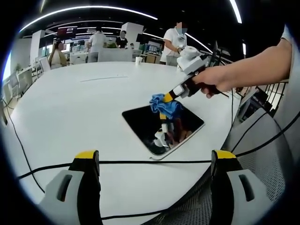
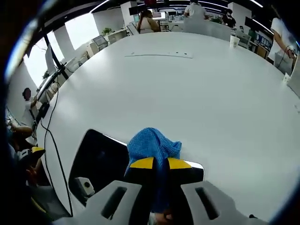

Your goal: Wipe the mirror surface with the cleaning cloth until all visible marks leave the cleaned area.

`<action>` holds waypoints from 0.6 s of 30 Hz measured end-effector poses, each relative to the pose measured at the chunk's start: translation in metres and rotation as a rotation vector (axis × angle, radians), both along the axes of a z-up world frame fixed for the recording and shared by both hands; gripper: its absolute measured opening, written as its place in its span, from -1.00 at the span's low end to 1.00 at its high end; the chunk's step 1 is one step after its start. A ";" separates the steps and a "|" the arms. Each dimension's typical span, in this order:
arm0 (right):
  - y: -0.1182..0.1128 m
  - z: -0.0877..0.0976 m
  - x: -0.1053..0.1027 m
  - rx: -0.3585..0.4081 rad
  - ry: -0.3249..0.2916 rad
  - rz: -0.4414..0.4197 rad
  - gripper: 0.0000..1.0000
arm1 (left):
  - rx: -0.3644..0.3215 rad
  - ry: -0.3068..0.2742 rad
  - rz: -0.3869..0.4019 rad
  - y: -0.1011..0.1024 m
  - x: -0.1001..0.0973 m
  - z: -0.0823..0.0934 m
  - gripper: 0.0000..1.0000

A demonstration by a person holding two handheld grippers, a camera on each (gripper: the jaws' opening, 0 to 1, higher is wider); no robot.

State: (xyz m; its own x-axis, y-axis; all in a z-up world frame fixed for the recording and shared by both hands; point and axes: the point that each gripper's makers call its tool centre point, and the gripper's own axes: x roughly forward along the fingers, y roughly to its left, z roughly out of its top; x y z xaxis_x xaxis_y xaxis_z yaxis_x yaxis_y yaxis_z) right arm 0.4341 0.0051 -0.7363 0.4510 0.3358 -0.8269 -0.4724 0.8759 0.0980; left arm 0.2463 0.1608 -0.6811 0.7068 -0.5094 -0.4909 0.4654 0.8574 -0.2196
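Mirror wiping is what we see: the right gripper (image 2: 160, 164) has its two yellow-tipped jaws pinched together on one blue cleaning cloth (image 2: 153, 145), which bunches out beyond the tips toward twelve o'clock in the right gripper view and hangs down between them; in the left gripper view we see that same right gripper (image 1: 169, 96) coming in from two o'clock, held in a bare hand (image 1: 212, 82) with the forearm stretched out toward the upper right, the tool angled down so that the cloth (image 1: 165, 106) is pressed on the far part of the mirror (image 1: 145, 123); the left gripper (image 1: 154, 161) hovers nearer us, its two jaws rising at seven and five o'clock, spread wide with nothing between them, well apart from the mirror; we count one mirror, a dark rectangular pane with a pale edge, lying flat on the white table (image 1: 70, 108) near its edge, the gripper and cloth reflected in it; one black cable (image 1: 140, 162) runs across the table just in front of the left jaws; beyond, at twelve o'clock, one paper cup (image 1: 138, 60) stands on the far side of the table, and several people stand or sit among desks in the background.
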 end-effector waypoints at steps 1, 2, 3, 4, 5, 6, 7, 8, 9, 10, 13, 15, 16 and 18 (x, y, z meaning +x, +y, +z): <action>0.000 0.000 0.000 -0.001 0.000 0.000 -0.93 | 0.000 -0.001 0.000 0.000 0.000 0.000 0.98; 0.000 0.000 0.000 -0.003 0.001 -0.001 -0.93 | 0.002 -0.002 0.000 0.000 0.000 0.000 0.98; 0.001 0.000 0.000 -0.004 0.002 -0.001 -0.93 | 0.002 -0.001 0.000 0.000 0.000 0.000 0.98; 0.001 0.001 -0.001 -0.005 0.002 -0.002 -0.93 | 0.001 0.000 0.001 0.000 0.000 0.000 0.98; 0.000 0.001 -0.001 -0.005 0.003 -0.004 -0.93 | 0.001 -0.001 0.003 0.001 0.000 0.000 0.98; 0.000 0.001 -0.001 -0.005 0.002 -0.004 -0.93 | 0.001 -0.002 0.003 0.001 0.000 0.000 0.98; -0.001 0.001 0.000 -0.009 0.000 -0.005 -0.93 | 0.001 -0.002 0.004 0.001 0.000 0.000 0.98; -0.002 0.001 0.000 -0.008 0.000 -0.006 -0.93 | 0.000 -0.002 0.005 0.001 0.000 0.000 0.98; -0.002 0.001 0.000 -0.007 0.000 -0.007 -0.93 | 0.000 -0.002 0.005 0.001 0.000 0.000 0.98; -0.002 0.001 0.000 -0.010 0.000 -0.008 -0.93 | 0.000 -0.004 0.005 0.001 0.000 0.001 0.98; -0.003 0.000 0.000 -0.011 0.001 -0.012 -0.93 | -0.004 -0.005 0.006 0.001 0.000 0.001 0.98; -0.004 0.001 0.000 -0.010 0.001 -0.019 -0.93 | -0.004 -0.006 0.007 0.001 0.000 0.002 0.98; -0.004 0.001 0.000 -0.005 0.006 -0.031 -0.93 | -0.004 -0.006 0.008 0.001 0.000 0.002 0.98; -0.005 0.000 -0.001 -0.004 0.006 -0.033 -0.94 | -0.006 -0.008 0.010 0.001 0.001 0.002 0.98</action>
